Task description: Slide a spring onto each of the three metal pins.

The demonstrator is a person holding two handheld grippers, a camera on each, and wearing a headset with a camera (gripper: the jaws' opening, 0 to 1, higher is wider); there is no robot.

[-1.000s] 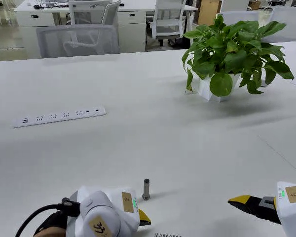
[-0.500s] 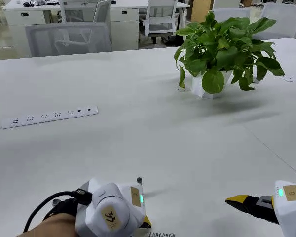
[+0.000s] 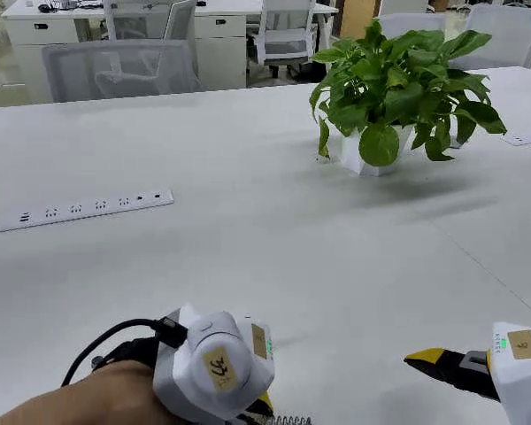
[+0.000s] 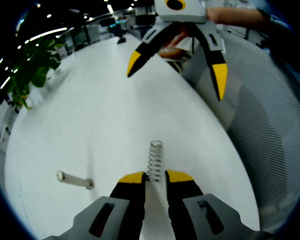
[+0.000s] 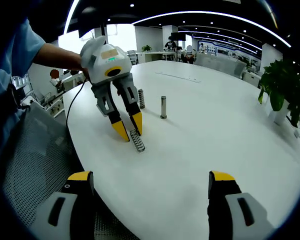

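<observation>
A small steel spring (image 4: 155,159) lies flat on the white table (image 3: 274,266). My left gripper (image 4: 155,176) is shut on the spring's near end, its yellow tips pinching it; the right gripper view shows the same left gripper (image 5: 130,127) and spring (image 5: 137,140). One bare metal pin (image 5: 163,107) stands upright just behind, also visible as a pin (image 4: 75,179) in the left gripper view. A second, ribbed-looking pin (image 5: 141,98) stands beside it. My right gripper (image 5: 150,177) is wide open, apart from the spring, facing the left one (image 4: 176,70). In the head view the left gripper (image 3: 261,407) hides the pins.
A potted green plant (image 3: 398,84) stands at the back right. A white power strip (image 3: 84,210) lies at the left. Office chairs (image 3: 124,71) and desks stand beyond the far edge. The table's near edge (image 5: 90,150) curves close to both grippers.
My left gripper has come down and to the right over the pin, and its tips now sit at the spring's end. The head view has shifted a little. The right gripper has stayed put.
</observation>
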